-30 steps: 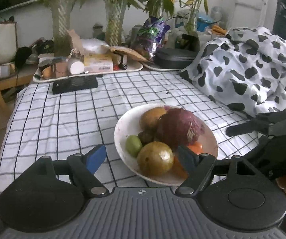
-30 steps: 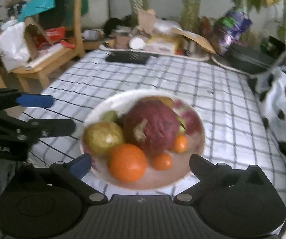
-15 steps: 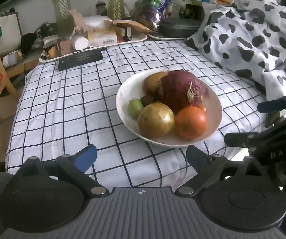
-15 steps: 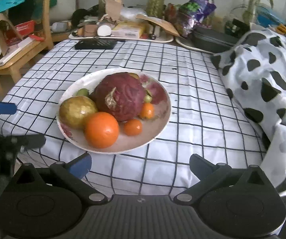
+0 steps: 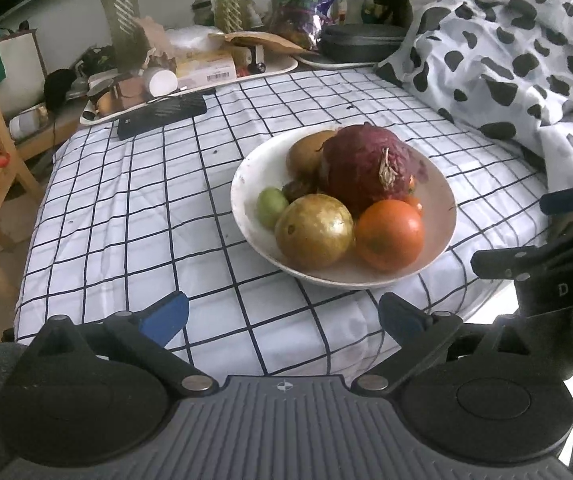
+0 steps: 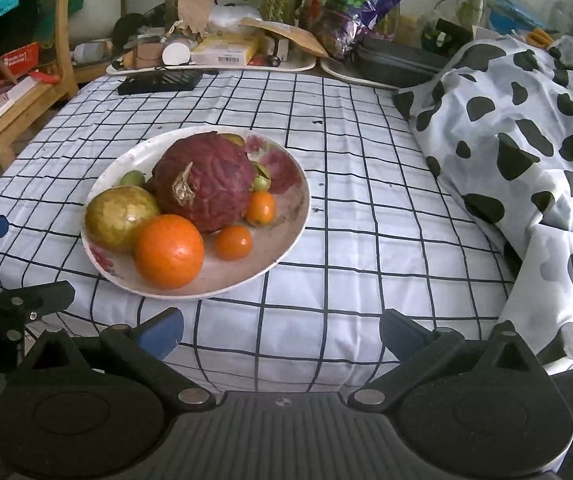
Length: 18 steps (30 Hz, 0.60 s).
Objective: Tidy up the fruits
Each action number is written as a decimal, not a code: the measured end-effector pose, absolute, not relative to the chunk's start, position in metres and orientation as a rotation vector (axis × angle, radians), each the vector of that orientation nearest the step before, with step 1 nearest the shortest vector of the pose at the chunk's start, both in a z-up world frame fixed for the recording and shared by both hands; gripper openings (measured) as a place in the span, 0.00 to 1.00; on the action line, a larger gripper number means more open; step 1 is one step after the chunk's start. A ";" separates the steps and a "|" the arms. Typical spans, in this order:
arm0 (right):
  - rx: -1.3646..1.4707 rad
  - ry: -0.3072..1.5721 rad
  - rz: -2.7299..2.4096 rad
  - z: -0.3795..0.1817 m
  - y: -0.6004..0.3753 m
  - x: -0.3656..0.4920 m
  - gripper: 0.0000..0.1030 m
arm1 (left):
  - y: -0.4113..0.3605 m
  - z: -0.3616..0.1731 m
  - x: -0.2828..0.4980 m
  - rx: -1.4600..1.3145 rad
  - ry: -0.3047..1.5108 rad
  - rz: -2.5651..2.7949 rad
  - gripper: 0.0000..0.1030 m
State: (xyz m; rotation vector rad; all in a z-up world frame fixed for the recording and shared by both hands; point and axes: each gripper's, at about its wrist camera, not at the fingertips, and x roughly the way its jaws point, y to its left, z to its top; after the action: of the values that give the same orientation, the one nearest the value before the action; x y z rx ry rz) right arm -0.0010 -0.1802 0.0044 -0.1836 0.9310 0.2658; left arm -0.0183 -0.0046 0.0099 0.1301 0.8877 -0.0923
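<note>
White plate (image 6: 286, 240) piled with fruit sits on the checked bed (image 6: 366, 240): a purple fruit (image 6: 202, 182) at centre, an orange (image 6: 168, 250) in front; left claw (image 5: 282, 316) and right claw (image 6: 280, 330) hover released, short of it
</note>
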 end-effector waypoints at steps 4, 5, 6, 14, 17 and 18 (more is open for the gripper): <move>-0.206 0.936 0.263 0.002 -0.178 -0.001 1.00 | -0.005 0.008 -0.017 0.138 0.896 -0.083 1.00; -0.210 0.937 0.261 0.002 -0.177 -0.001 1.00 | -0.005 0.007 -0.017 0.139 0.897 -0.082 1.00; -0.212 0.937 0.261 0.002 -0.177 0.000 1.00 | -0.005 0.007 -0.016 0.140 0.898 -0.080 1.00; -0.216 0.940 0.256 0.001 -0.178 0.001 1.00 | -0.004 0.007 -0.016 0.130 0.897 -0.081 1.00; -0.216 0.941 0.254 0.001 -0.178 0.001 1.00 | -0.004 0.007 -0.016 0.130 0.899 -0.083 1.00; -0.216 0.941 0.255 0.001 -0.178 0.001 1.00 | -0.004 0.007 -0.016 0.130 0.899 -0.085 1.00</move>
State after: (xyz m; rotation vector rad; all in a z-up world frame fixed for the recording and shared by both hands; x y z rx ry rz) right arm 0.0006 -0.1778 0.0007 -0.2162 0.9411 0.2547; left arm -0.0164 -0.0043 0.0069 0.1301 0.8992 -0.0847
